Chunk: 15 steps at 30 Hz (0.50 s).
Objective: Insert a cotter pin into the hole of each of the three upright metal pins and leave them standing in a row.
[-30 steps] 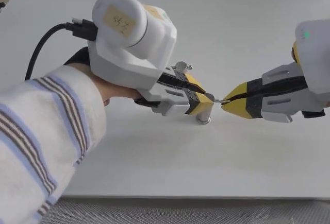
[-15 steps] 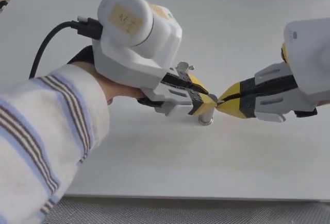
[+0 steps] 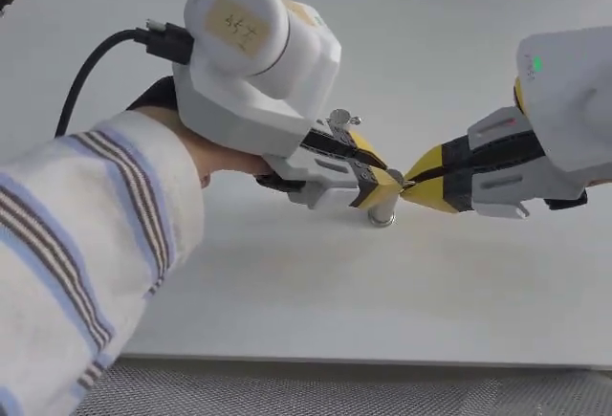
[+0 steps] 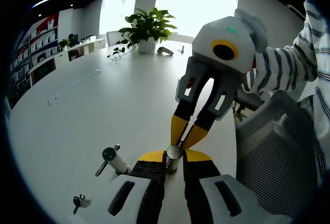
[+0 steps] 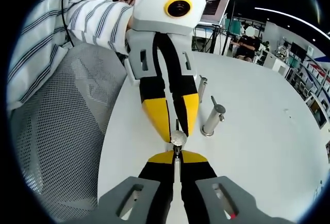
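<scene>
Compared with one second before, the right gripper (image 3: 411, 185) had come closer, and the gap between its tip and the left gripper (image 3: 386, 186) was closed. The metal pin (image 4: 174, 153) stood upright on the white desk (image 3: 287, 292), near the front edge, and the left gripper's jaws were closed on it just under its head. In the right gripper view the right gripper's jaws were almost together, holding a thin cotter pin (image 5: 177, 149), of which very little could be seen. Its point was at the head of the metal pin, but I could not tell if it was in the hole. A second pin (image 5: 213, 117) with a cotter pin through its top stood just beside, and a third pin (image 5: 202, 89) was behind it. A striped sleeve (image 3: 76, 234) covered the arm with the left gripper. Farther away, a plant (image 4: 147, 26) stood on the desk.
</scene>
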Available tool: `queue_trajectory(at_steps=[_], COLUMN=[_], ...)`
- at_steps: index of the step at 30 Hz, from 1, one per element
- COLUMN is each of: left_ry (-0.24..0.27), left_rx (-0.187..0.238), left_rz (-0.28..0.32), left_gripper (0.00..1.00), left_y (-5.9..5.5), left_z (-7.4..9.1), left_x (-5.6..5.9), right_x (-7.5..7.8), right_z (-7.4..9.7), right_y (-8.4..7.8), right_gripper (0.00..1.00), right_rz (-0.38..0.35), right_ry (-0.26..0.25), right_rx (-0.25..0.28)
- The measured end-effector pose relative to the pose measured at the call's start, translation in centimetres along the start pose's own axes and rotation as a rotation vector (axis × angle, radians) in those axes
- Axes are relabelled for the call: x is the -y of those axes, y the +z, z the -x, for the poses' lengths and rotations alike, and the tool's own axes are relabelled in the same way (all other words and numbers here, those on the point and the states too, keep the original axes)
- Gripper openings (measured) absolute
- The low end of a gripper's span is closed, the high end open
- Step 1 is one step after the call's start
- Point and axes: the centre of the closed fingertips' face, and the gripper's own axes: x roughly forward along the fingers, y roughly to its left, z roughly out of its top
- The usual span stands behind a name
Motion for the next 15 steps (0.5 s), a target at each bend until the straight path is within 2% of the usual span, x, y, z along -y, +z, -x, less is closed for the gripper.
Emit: queue_trajectory(at_steps=[8,15], left_ry=[0.003,0.005], left_rx=[-0.002,-0.002], left_rz=[-0.015,-0.016], left_gripper=[0.09,0.09], left_y=[0.04,0.08], left_z=[-0.08,-0.09], left_x=[-0.11,-0.16], right_x=[0.20,0.40], right_z=[-0.04,-0.06], right_y=[-0.36,-0.58], right_gripper=[0.00,0.00], right_rz=[0.127,0.165], right_ry=[0.028,0.045], right_rx=[-0.079,-0.109])
